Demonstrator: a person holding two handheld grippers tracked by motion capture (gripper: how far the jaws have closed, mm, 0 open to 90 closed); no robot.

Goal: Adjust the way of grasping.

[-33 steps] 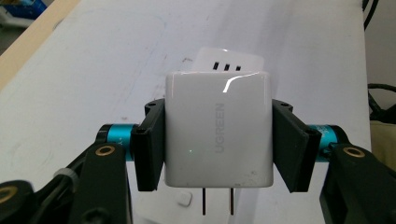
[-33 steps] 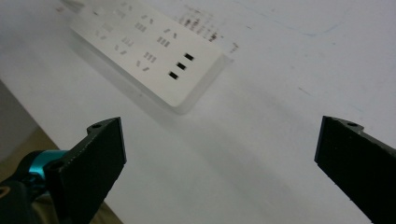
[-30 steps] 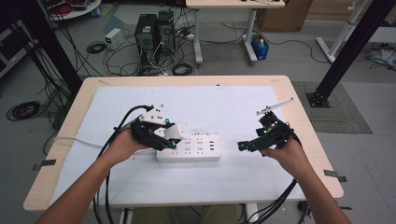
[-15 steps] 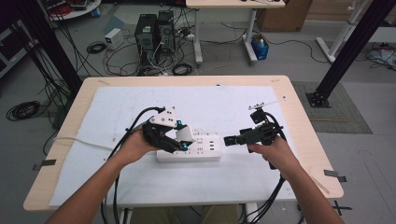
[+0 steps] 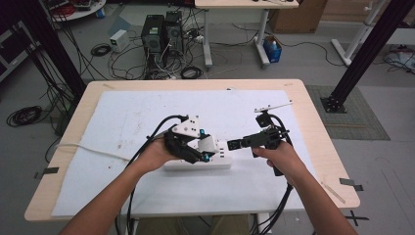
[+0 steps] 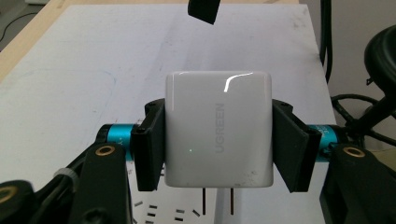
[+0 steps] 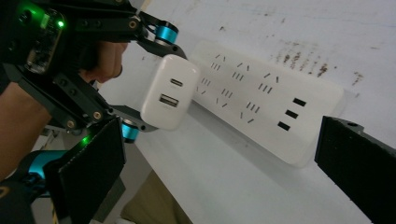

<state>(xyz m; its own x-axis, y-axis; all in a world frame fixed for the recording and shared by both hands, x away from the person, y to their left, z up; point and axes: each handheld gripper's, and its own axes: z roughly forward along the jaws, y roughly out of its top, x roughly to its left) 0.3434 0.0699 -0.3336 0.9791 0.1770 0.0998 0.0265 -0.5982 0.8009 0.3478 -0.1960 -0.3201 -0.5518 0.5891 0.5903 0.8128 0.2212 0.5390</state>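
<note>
now the left gripper [image 6: 219, 140] clamps a glossy, rounded white charger [image 6: 218, 128], its two metal prongs hanging just above the long, matte white power strip [image 7: 268, 105]. the right gripper [image 7: 219, 158] gapes wide beside the strip's end, over bare white mat [image 5: 122, 117].

A white power strip [image 5: 198, 160] lies on the white sheet [image 5: 147, 117] that covers the wooden table [image 5: 313, 107], and serves as the landmark. The left gripper [image 5: 208, 147] sits over the strip's middle, clamped on a white charger [image 5: 207, 144] held just above the strip's top face. The left hand [image 5: 159, 152] grips it from the strip's left end. The right gripper [image 5: 234, 144] hovers just past the strip's right end, pointing toward the charger; the right hand [image 5: 279, 156] lies farther right. Black cables [image 5: 132, 196] trail from both grippers toward the near table edge, below the strip.
</note>
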